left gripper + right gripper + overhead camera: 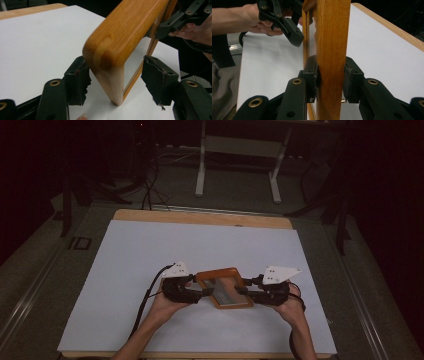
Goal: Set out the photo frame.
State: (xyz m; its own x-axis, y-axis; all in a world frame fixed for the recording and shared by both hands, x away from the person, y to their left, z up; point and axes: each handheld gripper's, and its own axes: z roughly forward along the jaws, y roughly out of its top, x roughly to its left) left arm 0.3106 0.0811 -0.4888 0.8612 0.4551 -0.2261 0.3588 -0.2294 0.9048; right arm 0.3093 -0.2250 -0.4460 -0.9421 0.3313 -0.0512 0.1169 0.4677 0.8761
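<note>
A wooden frame point(222, 272) with a glass or mirror panel stands tilted on the white sheet, between my two grippers. In the left gripper view its rounded lower corner point(110, 57) touches the sheet between the jaws of my left gripper point(116, 83), which is open with a gap on each side. My left gripper point(204, 291) is at the frame's left side. My right gripper point(330, 80) is shut on the frame's upright side rail point(333, 37), pads pressed on both faces. It holds the frame's right side point(243, 291).
A white sheet point(200, 245) covers the wooden table point(200, 217), with bare sheet all around the frame. Beyond the far edge, a white desk leg point(200, 170) and cables point(150, 190) are on the dark floor. The person's forearms come in from the near edge.
</note>
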